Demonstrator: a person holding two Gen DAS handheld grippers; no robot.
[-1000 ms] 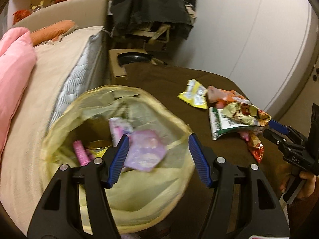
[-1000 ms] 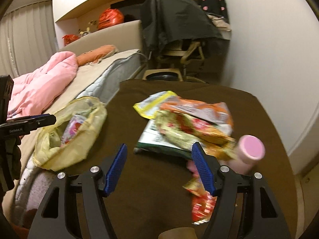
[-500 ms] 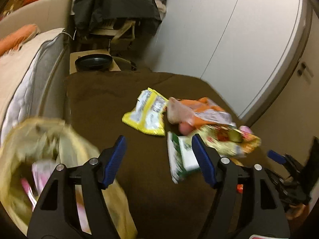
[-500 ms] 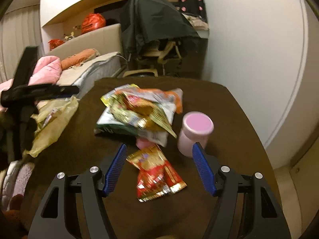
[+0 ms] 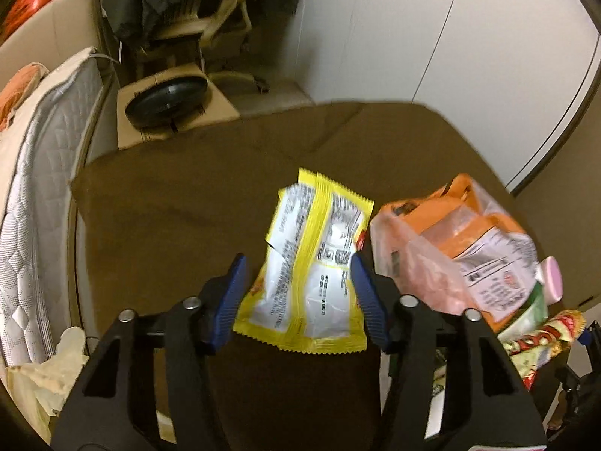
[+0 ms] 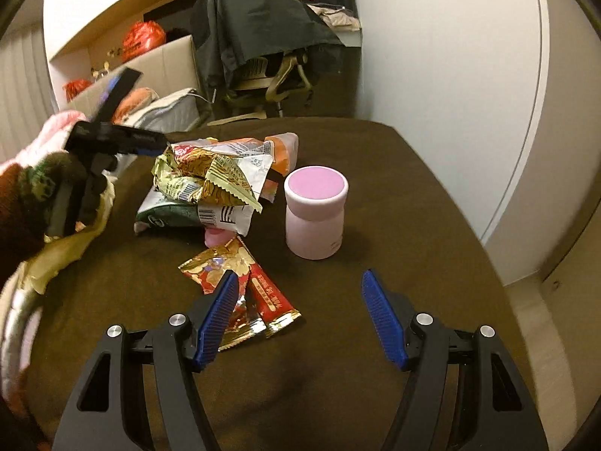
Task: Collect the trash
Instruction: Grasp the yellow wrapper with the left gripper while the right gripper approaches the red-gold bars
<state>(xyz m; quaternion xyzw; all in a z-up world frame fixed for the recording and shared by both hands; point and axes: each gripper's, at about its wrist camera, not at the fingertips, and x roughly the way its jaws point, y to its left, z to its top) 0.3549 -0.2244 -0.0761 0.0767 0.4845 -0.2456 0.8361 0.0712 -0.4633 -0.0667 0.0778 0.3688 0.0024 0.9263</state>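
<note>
My left gripper is open, its jaws on either side of a yellow and white wrapper lying flat on the brown table. An orange and clear bag lies to its right. My right gripper is open above the table, with a red and gold wrapper by its left finger and a pink jar upright just ahead. A pile of crumpled wrappers lies beyond. The yellowish trash bag hangs at the table's left edge. The left gripper also shows in the right wrist view.
A bed with a white mattress runs along the left. A cardboard box with a black round object and a chair draped in dark cloth stand beyond the table. A white wall is at the right.
My left gripper swung away from the trash bag and came down over the yellow wrapper. My right gripper moved right and closer to the pink jar and red wrapper.
</note>
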